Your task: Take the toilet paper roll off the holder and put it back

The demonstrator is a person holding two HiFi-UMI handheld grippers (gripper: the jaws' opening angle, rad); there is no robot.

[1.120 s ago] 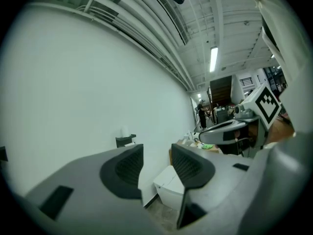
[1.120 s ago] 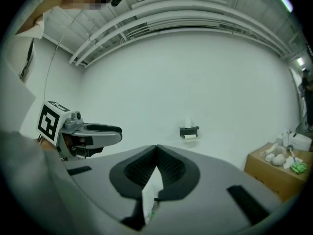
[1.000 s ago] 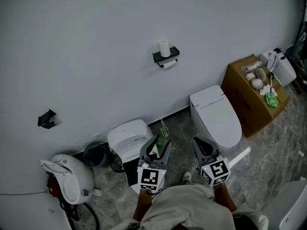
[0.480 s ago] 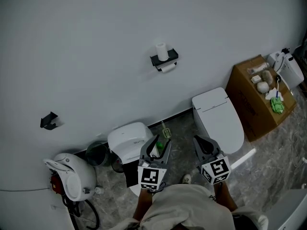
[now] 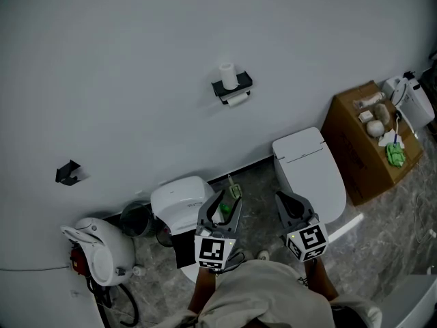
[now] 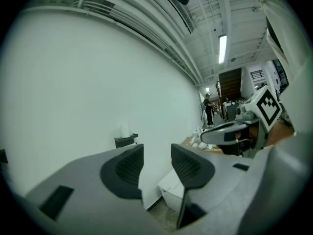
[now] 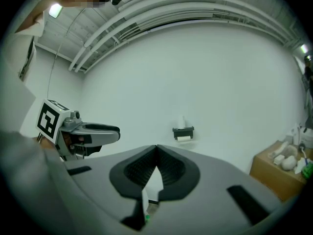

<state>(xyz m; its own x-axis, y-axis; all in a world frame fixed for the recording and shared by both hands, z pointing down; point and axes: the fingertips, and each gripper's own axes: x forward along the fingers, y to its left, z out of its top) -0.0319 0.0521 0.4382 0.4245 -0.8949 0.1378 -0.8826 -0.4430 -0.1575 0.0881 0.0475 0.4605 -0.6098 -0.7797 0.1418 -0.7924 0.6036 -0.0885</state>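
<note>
Parted a little with nothing between on the left gripper (image 6: pixel 156 155); pressed tip to tip, also empty, on the right gripper (image 7: pixel 156 148). Held side by side, well apart from the white wall (image 5: pixel 136 60). Far ahead, fixed to that wall above the toilet (image 5: pixel 307 169): black holder (image 5: pixel 232 87), toilet paper roll (image 5: pixel 237 100) slung beneath its shelf, spare roll (image 5: pixel 227 76) upright on top. Probably light, soft, easily crushed; best gripped gently across the round outer face, never by any loose end, prone to unwinding and tearing.
</note>
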